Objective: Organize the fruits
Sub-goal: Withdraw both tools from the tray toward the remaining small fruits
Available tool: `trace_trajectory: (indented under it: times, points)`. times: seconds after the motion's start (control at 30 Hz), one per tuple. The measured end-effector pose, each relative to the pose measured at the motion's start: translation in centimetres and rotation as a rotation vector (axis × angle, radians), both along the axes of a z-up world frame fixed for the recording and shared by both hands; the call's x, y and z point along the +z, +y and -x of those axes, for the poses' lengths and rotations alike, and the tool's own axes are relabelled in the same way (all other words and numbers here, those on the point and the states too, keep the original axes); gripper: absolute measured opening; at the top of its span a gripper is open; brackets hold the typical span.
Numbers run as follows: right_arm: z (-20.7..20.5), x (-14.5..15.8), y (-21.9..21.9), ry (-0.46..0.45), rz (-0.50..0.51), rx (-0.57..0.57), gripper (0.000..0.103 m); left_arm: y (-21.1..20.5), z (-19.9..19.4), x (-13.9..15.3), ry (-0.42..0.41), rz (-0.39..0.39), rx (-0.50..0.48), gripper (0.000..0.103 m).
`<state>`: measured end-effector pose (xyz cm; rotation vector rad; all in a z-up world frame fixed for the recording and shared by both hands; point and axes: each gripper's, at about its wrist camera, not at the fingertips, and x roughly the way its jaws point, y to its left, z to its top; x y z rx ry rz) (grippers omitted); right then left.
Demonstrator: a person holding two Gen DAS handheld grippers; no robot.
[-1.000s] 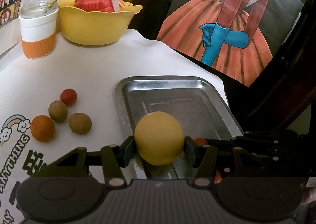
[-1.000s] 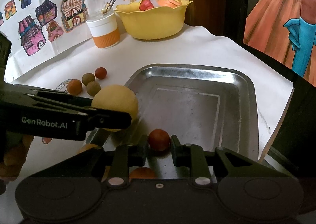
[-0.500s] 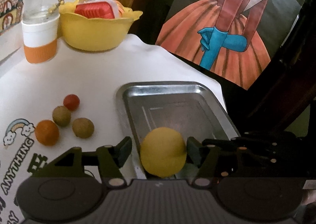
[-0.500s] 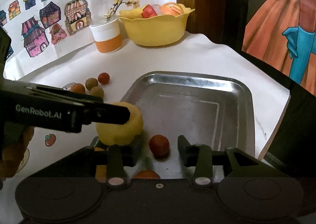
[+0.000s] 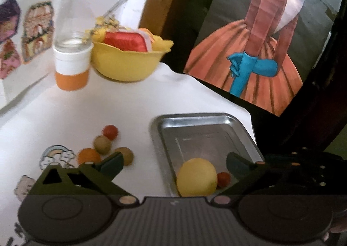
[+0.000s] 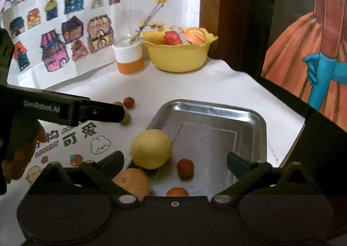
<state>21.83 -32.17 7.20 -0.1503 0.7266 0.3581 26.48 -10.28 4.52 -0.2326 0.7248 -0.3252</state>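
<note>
The table [image 6: 216, 81], under a white cloth with cartoon prints at its left side, fills the middle of both views, and the wall in the upper left carries drawings of small houses. A painting of an orange skirt and a blue glove [image 5: 249, 68] stands at the right of the frame. On the table, right of centre, lies the metal tray [image 6: 258, 120]. In the upper middle sits a yellow bowl [image 6: 180, 57] holding red and orange items, and just left of it an orange-and-white cup [image 6: 129, 59] with a yellow-flowered twig. In the right wrist view the left gripper [image 6: 118, 113] reaches in from the left edge, a hand [image 6: 19, 154] on its grip. The left gripper [image 5: 174, 162] and the right gripper [image 6: 174, 159] both show jaws spread wide, having just been opening, and grip nothing. The yellow fruit [image 6: 151, 148] rests at the tray's near-left corner, below and between the left jaws, free of both pads. A brownish fruit [image 6: 132, 182] lies at the tray's near edge. A small red fruit [image 6: 185, 167] sits in the tray right of the yellow one, and a small orange fruit [image 6: 177, 192] lies at the bottom. Left of the tray, four small fruits cluster on the cloth: red [image 5: 110, 132], greenish [image 5: 102, 145], orange [image 5: 89, 156] and brown-green [image 5: 125, 156].
</note>
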Motion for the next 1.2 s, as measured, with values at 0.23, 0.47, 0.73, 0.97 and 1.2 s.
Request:
trace_trajectory:
  times: [0.23,0.47,0.73,0.97,1.2]
  points:
    - [4.0,2.6,2.1,-0.007,0.041,0.043,0.102,2.7,2.8,1.5,-0.024,-0.035,0.026,0.102]
    - [7.8,3.7,4.4,0.039,0.116,0.063,0.102,5.4,6.6,2.1,-0.014,-0.109,0.019,0.102]
    - [11.0,3.8,6.9,0.165,0.15,0.067,0.102,8.5,11.4,1.3,0.017,-0.18,-0.009,0.102]
    - [12.2,3.8,10.0,0.247,0.17,0.13,0.102,10.8,13.4,0.7,0.052,-0.217,-0.014,0.102]
    - [12.2,6.2,13.2,0.218,0.192,0.23,0.102,13.1,13.9,0.3,0.07,-0.218,0.013,0.102]
